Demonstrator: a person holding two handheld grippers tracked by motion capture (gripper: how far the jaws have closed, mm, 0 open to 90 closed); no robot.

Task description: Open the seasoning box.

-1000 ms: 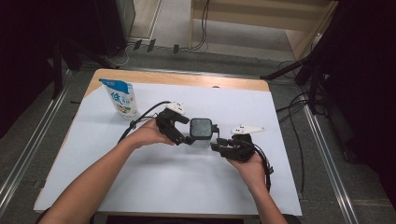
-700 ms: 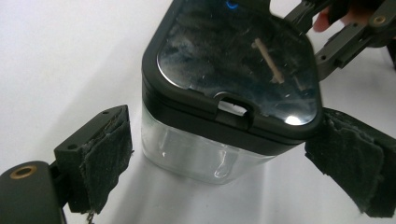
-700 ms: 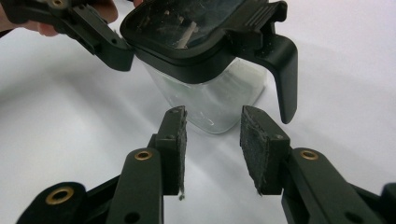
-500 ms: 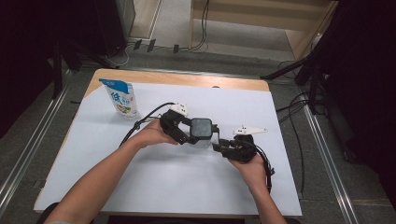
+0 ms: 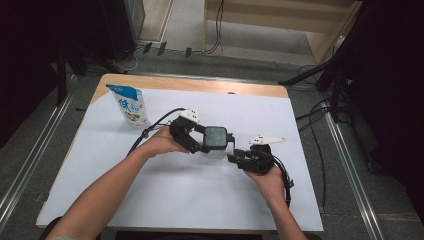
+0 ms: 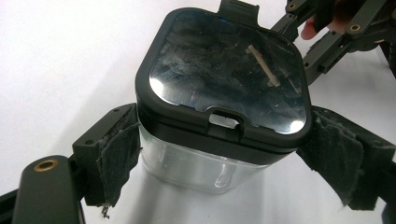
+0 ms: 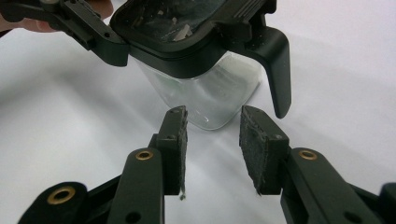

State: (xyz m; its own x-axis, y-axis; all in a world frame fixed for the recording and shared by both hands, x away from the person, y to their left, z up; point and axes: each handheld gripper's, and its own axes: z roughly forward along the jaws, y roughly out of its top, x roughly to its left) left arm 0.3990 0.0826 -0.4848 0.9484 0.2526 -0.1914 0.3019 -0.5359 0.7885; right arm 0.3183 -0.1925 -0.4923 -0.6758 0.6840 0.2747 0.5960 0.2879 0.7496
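**Left pads clamp the jar; right jaws wait apart at its handle side**

Your left gripper has both pads pressed on the clear walls of the jar, just under the dark lid. Your right gripper stands with its jaws apart and nothing between them, just short of the jar's base and near the black handle

The jar sits mid-table on the white sheet, between your two hands. It looks like a stiff, clear plastic body with a hard lid: light if empty, and smooth enough to slip, so I'd keep the felt pads flat on opposite walls, high under the lid rim. The handle or the lid's latch tab looks the better hold for your right jaws, since the clear walls taper and give little bite

The left gripper view shows the glossy lid top and its front tab. The right gripper view gives you the handle's downward hook and the rounded base. The high view adds the pouch, well apart at the far left corner
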